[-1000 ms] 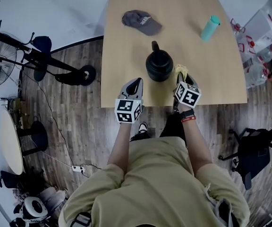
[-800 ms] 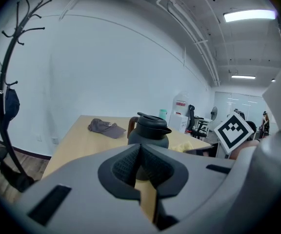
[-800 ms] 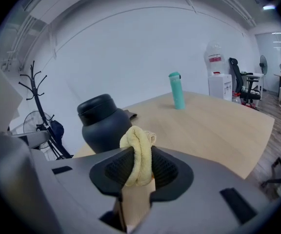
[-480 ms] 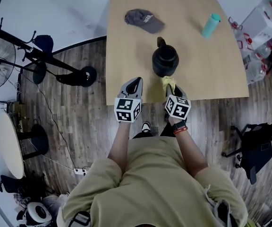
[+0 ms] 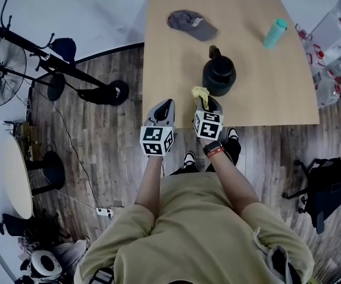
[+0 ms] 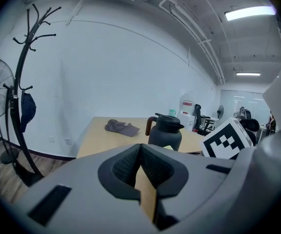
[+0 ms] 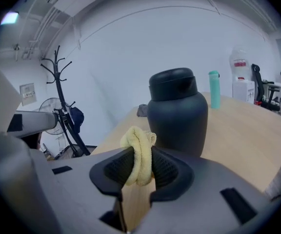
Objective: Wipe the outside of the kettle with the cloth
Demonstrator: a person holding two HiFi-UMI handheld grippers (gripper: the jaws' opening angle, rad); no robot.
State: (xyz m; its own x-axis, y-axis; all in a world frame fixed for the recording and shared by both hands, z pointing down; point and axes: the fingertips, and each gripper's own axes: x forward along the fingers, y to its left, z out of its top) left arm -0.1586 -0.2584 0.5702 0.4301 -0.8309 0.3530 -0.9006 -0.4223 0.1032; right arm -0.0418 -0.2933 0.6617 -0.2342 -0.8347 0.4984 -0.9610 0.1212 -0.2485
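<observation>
A black kettle [image 5: 219,75] with a brown handle stands upright near the front edge of the wooden table [image 5: 170,70]. My right gripper [image 5: 205,102] is shut on a bunched yellow cloth [image 5: 200,93], just left of and in front of the kettle, apart from it. In the right gripper view the cloth [image 7: 138,153] sticks up between the pads with the kettle [image 7: 178,112] close behind. My left gripper [image 5: 163,107] hangs at the table's front left edge, shut with nothing in it; its view shows the kettle [image 6: 165,131] ahead to the right.
A grey cap [image 5: 192,25] lies at the table's back left and a teal bottle [image 5: 274,33] at the back right. A coat stand and a fan [image 5: 2,64] are on the floor to the left, boxes [image 5: 339,34] and a black chair [image 5: 324,188] to the right.
The right gripper with the cloth has moved from the kettle's right front round to its left front and drawn back toward the table edge. The left gripper kept its place.
</observation>
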